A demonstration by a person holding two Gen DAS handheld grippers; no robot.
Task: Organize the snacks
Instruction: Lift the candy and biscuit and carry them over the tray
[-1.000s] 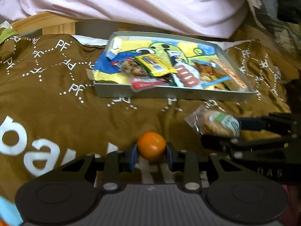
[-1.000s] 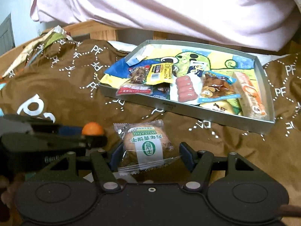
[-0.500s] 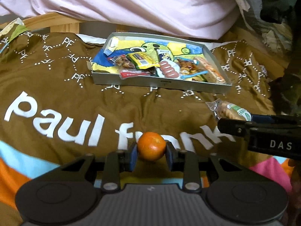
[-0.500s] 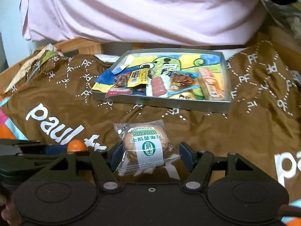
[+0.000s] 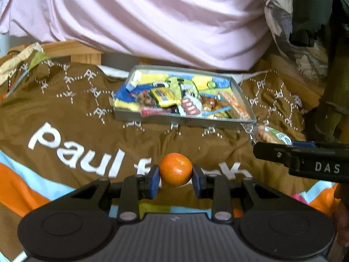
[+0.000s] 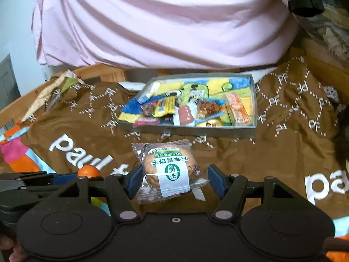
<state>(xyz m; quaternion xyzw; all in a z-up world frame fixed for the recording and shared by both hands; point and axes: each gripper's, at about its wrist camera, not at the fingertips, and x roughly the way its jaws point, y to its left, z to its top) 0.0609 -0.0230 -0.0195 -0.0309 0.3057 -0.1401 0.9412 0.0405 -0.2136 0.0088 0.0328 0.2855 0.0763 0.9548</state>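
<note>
Both hand-held grippers now sit farther back from the grey tray [image 5: 183, 120] and higher above the brown blanket [image 5: 72, 118] — the tray looks smaller and more of the white lettering shows. The left hand-held gripper [image 5: 175, 178] carries the orange [image 5: 175, 169] away with it, the right hand-held gripper [image 6: 174, 179] the wrapped cookie [image 6: 168, 170] — each one lifted clear of the blanket.

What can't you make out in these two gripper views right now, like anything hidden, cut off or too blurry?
- Tray snacks: left wrist view, wrapper print blurred, unreadable.
- Cookie packet: left wrist view, part hidden behind the right gripper.
- Orange: right wrist view, only its top shows above the left gripper.
- Gold item in the tray: right wrist view, half hidden by the front wall.
</note>
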